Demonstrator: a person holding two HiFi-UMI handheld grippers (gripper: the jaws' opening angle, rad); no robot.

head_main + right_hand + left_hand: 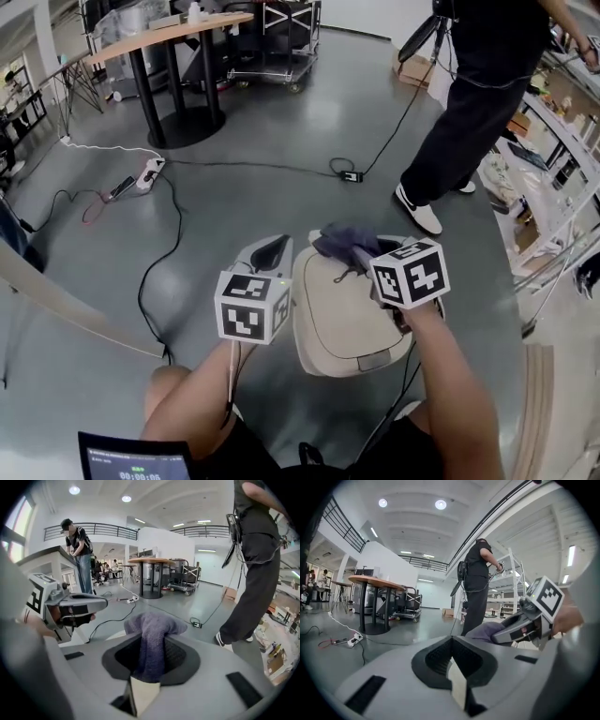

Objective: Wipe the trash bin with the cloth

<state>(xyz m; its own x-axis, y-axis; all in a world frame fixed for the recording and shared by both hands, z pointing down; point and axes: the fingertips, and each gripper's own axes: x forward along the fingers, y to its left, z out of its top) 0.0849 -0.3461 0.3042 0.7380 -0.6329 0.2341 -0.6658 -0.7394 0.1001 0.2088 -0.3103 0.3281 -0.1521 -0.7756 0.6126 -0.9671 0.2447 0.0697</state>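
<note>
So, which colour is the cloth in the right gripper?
The cloth is greyish purple, clearest in the right gripper view.

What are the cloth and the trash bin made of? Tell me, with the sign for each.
Cloth: soft fabric, possibly terry or microfibre, purplish-grey and matte. It shows a fuzzy surface and bunches in limp folds.
Trash bin: probably moulded plastic, beige, smooth with a slight sheen. The lid has rounded edges and an even colour.

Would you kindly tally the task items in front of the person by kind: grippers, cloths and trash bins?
Grippers: 2, the left gripper and the right gripper
Cloths: 1, the purple cloth
Trash bins: 1, the beige trash bin
Total: 4
</note>
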